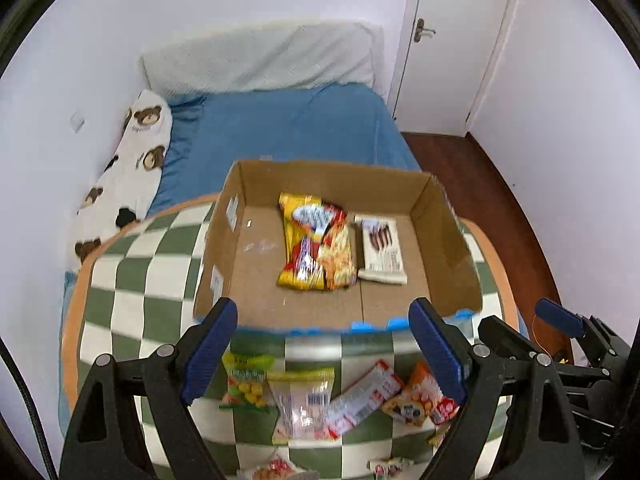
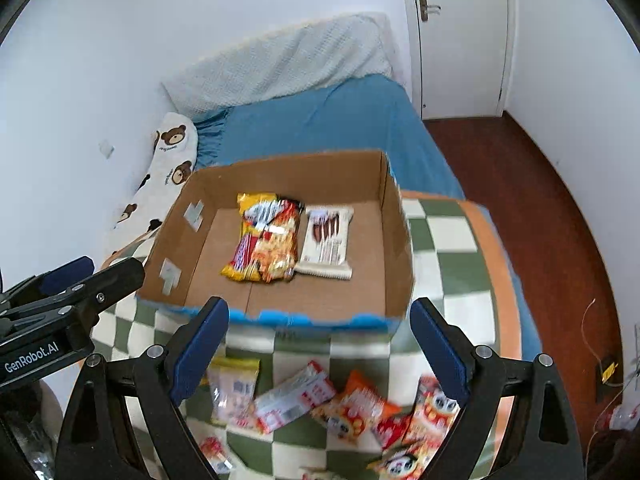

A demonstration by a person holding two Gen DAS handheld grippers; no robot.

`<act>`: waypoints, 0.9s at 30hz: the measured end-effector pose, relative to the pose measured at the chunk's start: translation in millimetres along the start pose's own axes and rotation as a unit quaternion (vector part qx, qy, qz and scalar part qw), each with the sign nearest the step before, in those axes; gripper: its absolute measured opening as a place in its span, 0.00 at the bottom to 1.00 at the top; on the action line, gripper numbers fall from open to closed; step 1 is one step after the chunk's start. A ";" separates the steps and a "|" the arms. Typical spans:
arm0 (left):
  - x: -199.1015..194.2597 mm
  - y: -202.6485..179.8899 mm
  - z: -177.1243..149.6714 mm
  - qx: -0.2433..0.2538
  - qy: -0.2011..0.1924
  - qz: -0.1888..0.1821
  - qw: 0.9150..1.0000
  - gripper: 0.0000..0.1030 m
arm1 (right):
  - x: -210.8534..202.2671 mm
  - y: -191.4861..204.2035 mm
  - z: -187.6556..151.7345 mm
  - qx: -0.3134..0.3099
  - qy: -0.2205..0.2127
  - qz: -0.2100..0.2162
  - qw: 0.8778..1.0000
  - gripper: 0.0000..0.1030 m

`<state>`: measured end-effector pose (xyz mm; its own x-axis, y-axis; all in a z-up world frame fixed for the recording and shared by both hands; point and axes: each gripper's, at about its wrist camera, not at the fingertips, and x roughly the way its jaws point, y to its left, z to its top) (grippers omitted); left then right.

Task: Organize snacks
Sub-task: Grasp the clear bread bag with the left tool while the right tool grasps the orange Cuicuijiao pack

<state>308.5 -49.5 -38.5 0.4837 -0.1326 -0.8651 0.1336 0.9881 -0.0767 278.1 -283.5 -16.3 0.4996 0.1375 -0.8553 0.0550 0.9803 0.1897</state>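
Note:
An open cardboard box [image 1: 448, 240] [image 2: 396, 248] stands on a green-and-white checkered blanket [image 1: 132, 280] [image 2: 452, 272]. Inside lie a yellow-red snack bag [image 1: 316, 248] [image 2: 266, 238] and a white chocolate-stick pack [image 1: 382, 250] [image 2: 328, 242]. Several loose snack packets lie in front of the box: a green-yellow bag [image 1: 244, 380], a clear packet [image 1: 300, 404] [image 2: 232, 392], a white-red bar [image 1: 364, 398] [image 2: 294, 396], an orange bag [image 1: 416, 396] [image 2: 356, 408]. My left gripper [image 1: 324, 356] is open and empty above them. My right gripper [image 2: 320, 352] is open and empty.
The blanket covers the near end of a bed with a blue sheet [image 1: 288, 128], a white pillow [image 1: 260, 56] and a bear-print cushion [image 1: 128, 168] along the left wall. Wood floor [image 2: 540, 208] and a white door [image 2: 460, 32] lie to the right.

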 end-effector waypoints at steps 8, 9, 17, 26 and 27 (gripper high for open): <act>39.7 32.9 -78.7 -0.018 0.082 0.049 0.995 0.85 | 37.4 -26.4 -71.7 0.039 0.111 0.013 0.993 0.92; 45.0 37.5 -88.8 -0.021 0.095 0.052 0.994 0.85 | 48.4 -33.0 -84.4 0.056 0.134 0.020 0.989 0.92; 100.1 88.9 -184.8 -0.090 0.236 0.060 0.966 0.85 | 115.8 -66.4 -140.1 0.166 0.216 0.033 0.962 0.92; 122.2 77.9 -175.4 -0.094 0.239 0.014 0.966 0.85 | 173.2 -61.1 -150.9 0.189 0.237 -0.002 0.953 0.71; 126.4 73.4 -168.2 -0.093 0.238 0.009 0.967 0.85 | 177.0 -59.9 -150.9 0.187 0.238 -0.003 0.953 0.69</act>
<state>233.9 19.4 -236.9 0.0267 -0.1077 -0.9938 -0.0514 0.9927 -0.1090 232.7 -296.5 -251.8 0.0551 0.2670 -0.9621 0.4051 0.8747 0.2660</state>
